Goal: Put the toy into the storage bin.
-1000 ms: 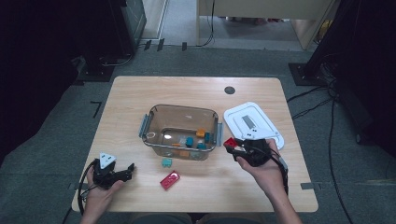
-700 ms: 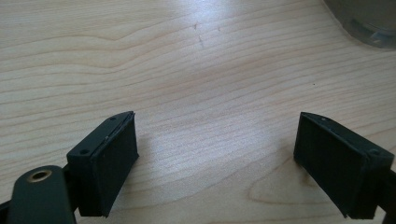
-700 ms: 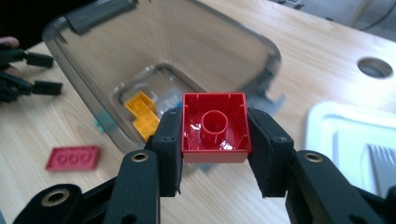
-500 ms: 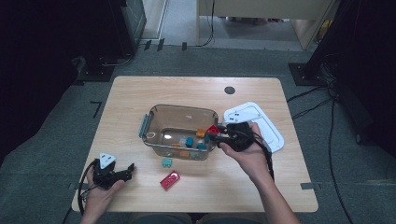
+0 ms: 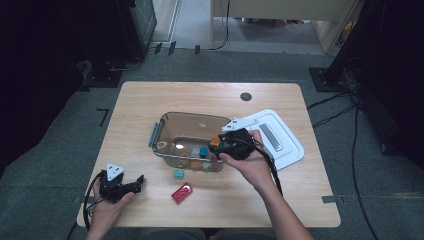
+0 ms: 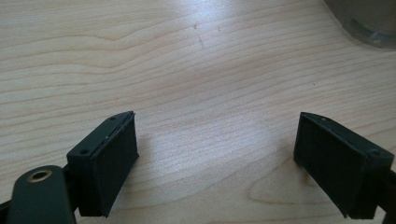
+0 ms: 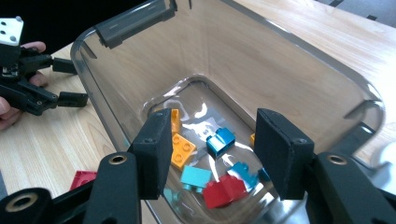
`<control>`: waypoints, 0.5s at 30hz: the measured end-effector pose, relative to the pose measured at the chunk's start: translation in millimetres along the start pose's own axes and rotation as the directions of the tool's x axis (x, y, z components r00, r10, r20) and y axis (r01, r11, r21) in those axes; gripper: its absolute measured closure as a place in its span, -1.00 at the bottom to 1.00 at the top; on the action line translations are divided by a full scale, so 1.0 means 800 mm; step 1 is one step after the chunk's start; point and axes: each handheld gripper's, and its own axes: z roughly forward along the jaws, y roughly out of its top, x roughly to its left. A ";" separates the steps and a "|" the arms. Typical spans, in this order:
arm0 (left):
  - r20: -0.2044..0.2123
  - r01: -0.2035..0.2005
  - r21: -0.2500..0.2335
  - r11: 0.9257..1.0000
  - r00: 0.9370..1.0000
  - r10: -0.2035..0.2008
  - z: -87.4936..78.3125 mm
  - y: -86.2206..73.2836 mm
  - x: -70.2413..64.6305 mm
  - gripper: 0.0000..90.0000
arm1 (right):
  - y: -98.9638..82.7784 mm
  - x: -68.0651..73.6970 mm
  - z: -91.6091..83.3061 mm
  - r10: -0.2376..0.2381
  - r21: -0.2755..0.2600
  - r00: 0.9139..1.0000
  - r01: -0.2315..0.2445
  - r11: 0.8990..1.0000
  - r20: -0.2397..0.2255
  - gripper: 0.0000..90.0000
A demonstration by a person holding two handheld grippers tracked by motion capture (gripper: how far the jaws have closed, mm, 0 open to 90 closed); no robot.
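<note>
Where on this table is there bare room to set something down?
Bare wood lies between the clear bin and the far edge, and along the left side. It is crowded in front of the bin, around the teal brick and red brick; the white lid fills the right.

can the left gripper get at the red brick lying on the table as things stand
Probably yes. The left gripper rests open on the table, jaws pointing toward the red brick, with bare wood between them. The right gripper is over the clear bin, out of the way.

My black right gripper, clear smoky bin, orange brick, blue brick, red brick, white lid, pale wood-grain table
</note>
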 end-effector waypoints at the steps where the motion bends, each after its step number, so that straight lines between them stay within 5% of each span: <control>1: 0.000 0.000 0.000 1.000 1.000 0.000 0.000 0.000 0.000 -0.70 | -0.002 -0.001 -0.004 -0.001 -0.006 1.000 0.001 1.000 0.006 0.02; 10: 0.000 -0.002 0.002 1.000 1.000 0.002 0.000 0.000 0.000 -0.69 | -0.046 -0.009 -0.054 0.057 -0.069 0.997 -0.053 0.996 0.046 -0.05; 15: 0.005 -0.007 0.001 1.000 1.000 0.007 0.000 0.000 0.000 -0.67 | -0.089 -0.013 -0.056 0.088 -0.058 0.995 -0.085 0.995 0.049 -0.04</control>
